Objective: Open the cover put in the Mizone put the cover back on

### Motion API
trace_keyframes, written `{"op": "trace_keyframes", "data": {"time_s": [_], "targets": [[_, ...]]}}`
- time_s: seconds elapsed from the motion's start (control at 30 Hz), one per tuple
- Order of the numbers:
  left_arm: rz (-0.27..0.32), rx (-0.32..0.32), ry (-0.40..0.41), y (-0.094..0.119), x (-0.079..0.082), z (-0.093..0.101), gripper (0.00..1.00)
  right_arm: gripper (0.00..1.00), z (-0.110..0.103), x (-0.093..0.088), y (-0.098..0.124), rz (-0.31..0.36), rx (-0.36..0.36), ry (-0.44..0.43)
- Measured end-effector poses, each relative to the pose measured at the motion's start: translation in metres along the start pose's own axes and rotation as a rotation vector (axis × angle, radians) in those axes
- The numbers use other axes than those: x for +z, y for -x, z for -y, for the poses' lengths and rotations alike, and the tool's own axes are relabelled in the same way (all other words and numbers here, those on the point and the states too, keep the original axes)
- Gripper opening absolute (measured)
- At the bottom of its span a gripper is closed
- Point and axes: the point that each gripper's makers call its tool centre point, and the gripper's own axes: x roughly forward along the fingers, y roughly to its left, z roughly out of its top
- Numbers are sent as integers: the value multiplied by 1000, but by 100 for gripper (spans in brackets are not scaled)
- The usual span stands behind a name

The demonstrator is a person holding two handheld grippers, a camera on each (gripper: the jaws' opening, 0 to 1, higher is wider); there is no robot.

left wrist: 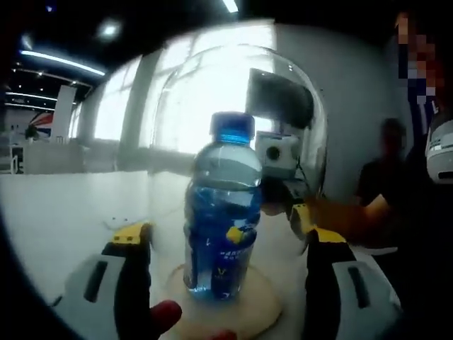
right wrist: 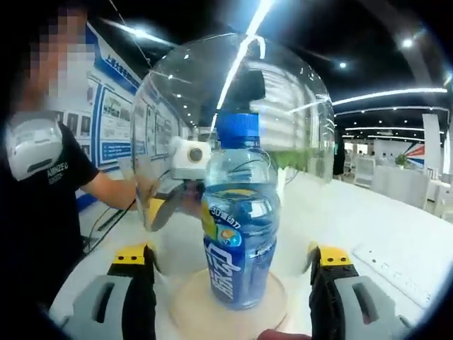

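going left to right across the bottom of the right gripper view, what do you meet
person's black sleeve → right gripper's left jaw → Mizone bottle standing on the round base under the clear dome cover → the right jaw → white table

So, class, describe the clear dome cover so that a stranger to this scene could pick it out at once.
Start at the white table, then find the round pale base on it. The glass dome stands over that base, enclosing a blue-capped Mizone bottle. It is the one see-through, bell-shaped thing there, taller than the bottle inside it.
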Motion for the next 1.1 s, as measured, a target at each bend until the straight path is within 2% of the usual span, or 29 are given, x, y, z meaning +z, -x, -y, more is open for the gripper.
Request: {"op": "trace_keyframes", "data": {"time_s": [0.2, 0.47, 0.93, 1.1], "targets": [[-40, 39, -22, 4, 2, 2, 73, 78, 0, -1, 7, 1, -60, 3], [-40, 86, -29, 12, 1, 1, 67, 70, -2, -3, 19, 3, -126, -31], [-27, 201, -18, 35, -4, 7, 51, 56, -12, -9, 38, 121, -274, -161], [-25, 241, -13, 43, -7, 14, 44, 52, -17, -9, 43, 153, -332, -171]]}}
